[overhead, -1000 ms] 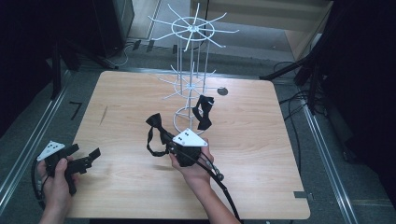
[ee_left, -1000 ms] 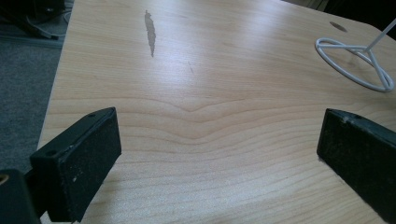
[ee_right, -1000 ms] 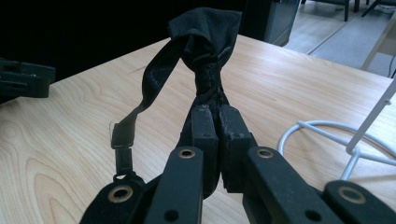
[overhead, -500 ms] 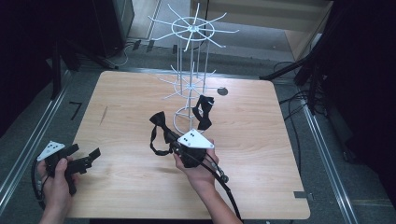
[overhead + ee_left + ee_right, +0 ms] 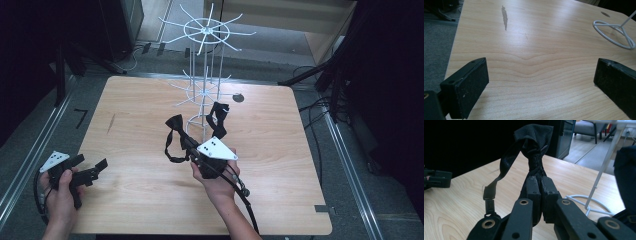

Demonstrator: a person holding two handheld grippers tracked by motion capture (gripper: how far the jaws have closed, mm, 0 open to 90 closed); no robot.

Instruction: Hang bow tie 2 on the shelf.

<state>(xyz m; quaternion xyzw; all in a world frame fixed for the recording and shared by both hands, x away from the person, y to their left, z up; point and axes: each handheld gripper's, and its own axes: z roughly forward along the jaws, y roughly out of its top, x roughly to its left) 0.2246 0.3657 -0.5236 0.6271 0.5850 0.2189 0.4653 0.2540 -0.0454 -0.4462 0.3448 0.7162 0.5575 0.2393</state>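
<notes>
A: Bow tie (image 5: 175, 123) was held above the table (image 5: 280, 165), pinched at its knot by the right gripper (image 5: 186, 141), just beside the wire rack (image 5: 202, 95).

B: Handling?

A: Prob. light, soft, floppy; strap (image 5: 499, 173) dangled w/ clasp. Knot looked the best hold.

B: Other tie (image 5: 218, 116)?

A: Hung on the rack. Left gripper (image 5: 95, 167) sat wide, empty, near the table's corner.

B: Labels?

A: None legible.

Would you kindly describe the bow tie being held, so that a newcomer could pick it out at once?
Start at the white wire rack at the table's far middle. Just in front of its base, the right hand-held gripper is shut on a black bow tie with a dangling strap. The other bow tie hangs on the rack.
</notes>
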